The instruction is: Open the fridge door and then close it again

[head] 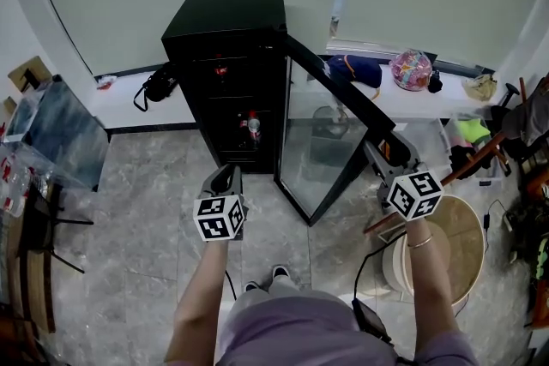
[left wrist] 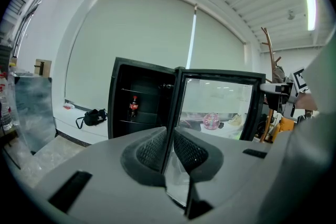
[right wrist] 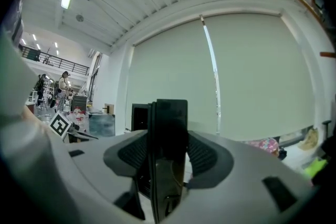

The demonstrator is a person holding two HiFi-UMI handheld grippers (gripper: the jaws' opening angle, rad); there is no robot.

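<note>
A black fridge stands against the far wall, and its glass door is swung wide toward me. My right gripper is clamped on the door's free edge near the top. In the right gripper view the dark door edge fills the gap of the right gripper, with both pads against it. A red-capped bottle sits on a shelf inside. My left gripper hangs in front of the fridge, touching nothing. In the left gripper view, that gripper has its pads almost together, empty, aimed at the door.
A black bag lies on the low white ledge left of the fridge. On the ledge to the right sits a pink round thing. A round wooden stool is under my right arm. A glass-topped table stands at left.
</note>
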